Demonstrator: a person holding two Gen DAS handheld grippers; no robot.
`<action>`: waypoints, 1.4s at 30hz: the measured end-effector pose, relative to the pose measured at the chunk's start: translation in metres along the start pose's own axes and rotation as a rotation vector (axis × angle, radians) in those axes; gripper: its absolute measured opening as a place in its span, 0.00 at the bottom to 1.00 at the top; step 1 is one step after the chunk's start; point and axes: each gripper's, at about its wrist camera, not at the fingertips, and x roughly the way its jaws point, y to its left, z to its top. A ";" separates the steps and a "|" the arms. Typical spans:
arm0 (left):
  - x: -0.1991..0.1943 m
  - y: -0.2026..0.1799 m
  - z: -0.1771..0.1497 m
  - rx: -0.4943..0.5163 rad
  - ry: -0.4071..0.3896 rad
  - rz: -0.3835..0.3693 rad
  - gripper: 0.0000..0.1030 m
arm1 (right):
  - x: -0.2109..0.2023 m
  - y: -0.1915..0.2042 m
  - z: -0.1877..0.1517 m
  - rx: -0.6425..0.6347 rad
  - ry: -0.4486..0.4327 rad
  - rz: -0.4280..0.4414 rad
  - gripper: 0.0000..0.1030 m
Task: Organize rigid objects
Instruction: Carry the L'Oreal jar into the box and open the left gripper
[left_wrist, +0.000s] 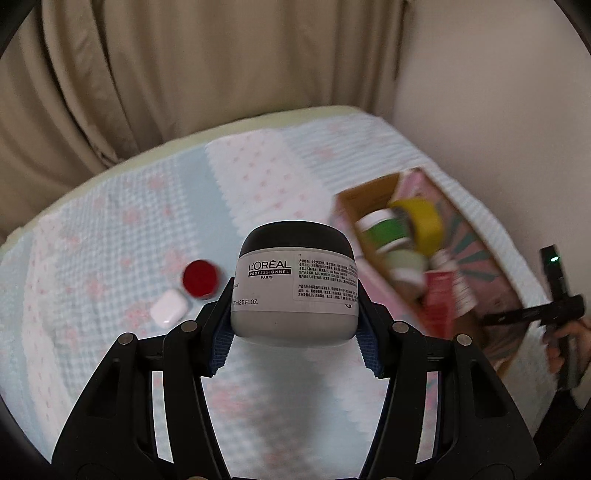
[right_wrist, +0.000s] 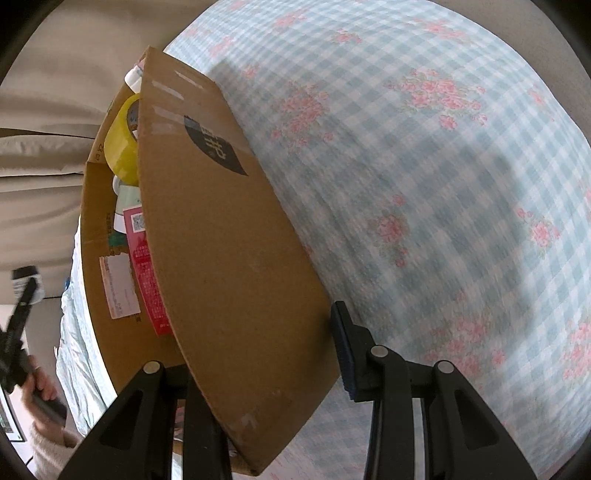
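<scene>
Left tongs (left_wrist: 295, 314) clamp a squat grey plastic jar with a black domed lid (left_wrist: 295, 280), held upright and clear above the bed's blue-and-white checked cover with pink flowers (left_wrist: 110, 229); white label reads L'ORÉAL PROFESSIONNEL PARIS, small print panel beside it (too fine to read); blue ridged pads (left_wrist: 221, 343) press both sides. On the cover behind: a small round red-lidded pot (left_wrist: 200, 277) just beside a white rounded earbud case (left_wrist: 169, 307). Right tongs (right_wrist: 258, 373) grip the wall of an open brown cardboard box (right_wrist: 229, 258), one finger inside and one outside; inside it a yellow tape roll (right_wrist: 122, 144), a green-banded jar (left_wrist: 386, 230) and a red carton (right_wrist: 146, 273).
</scene>
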 end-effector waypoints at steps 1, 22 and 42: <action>-0.003 -0.011 0.002 -0.006 -0.005 -0.007 0.51 | 0.000 0.000 0.001 -0.005 0.004 -0.001 0.33; 0.065 -0.158 0.009 -0.195 0.018 -0.074 0.51 | 0.005 0.006 0.012 -0.061 0.051 0.005 0.33; 0.092 -0.148 0.006 -0.180 0.078 -0.043 1.00 | 0.005 0.002 0.012 -0.054 0.052 0.003 0.33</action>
